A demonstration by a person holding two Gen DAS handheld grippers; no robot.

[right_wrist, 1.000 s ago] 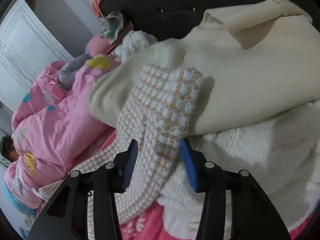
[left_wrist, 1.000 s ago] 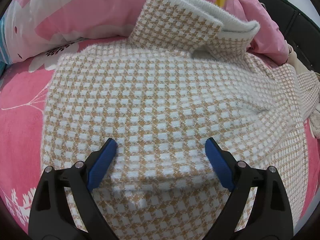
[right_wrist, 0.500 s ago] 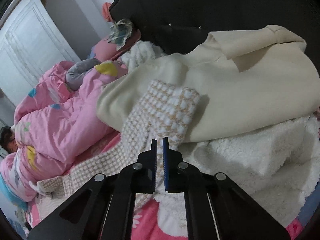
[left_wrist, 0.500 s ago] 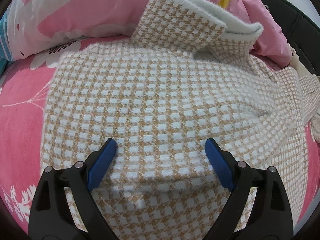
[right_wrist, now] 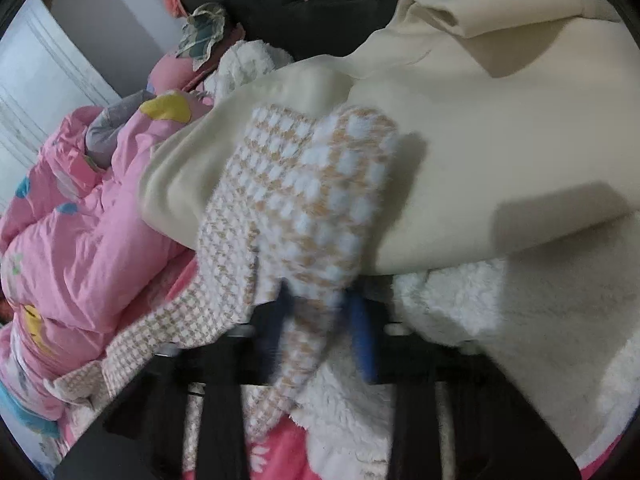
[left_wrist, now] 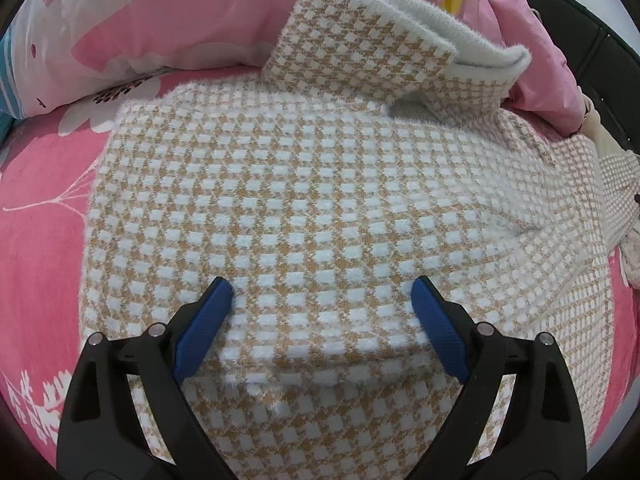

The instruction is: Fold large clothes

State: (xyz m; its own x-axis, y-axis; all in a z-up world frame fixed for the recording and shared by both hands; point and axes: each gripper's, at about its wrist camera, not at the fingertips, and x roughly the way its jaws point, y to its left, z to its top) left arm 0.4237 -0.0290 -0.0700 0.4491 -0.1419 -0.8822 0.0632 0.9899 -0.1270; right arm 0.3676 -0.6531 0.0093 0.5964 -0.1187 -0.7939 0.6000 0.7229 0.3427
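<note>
Houndstooth sweater (left_wrist: pixel 312 216) lies flat on pink bedsheet (left_wrist: pixel 36 240) under spread, empty left gripper (left_wrist: pixel 322 300); its sleeve (right_wrist: pixel 304 216) runs rightward into right gripper (right_wrist: pixel 324 320), jaws opening around it.

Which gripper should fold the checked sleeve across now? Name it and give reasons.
Right. The right gripper has the tan-and-white checked knitted sweater's sleeve between its opening fingers. The left gripper hangs open over the sweater's body, holding nothing.

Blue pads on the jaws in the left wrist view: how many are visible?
2: one blue pad at lower left, one at lower right, both over the checked sweater. None seems hidden.
</note>
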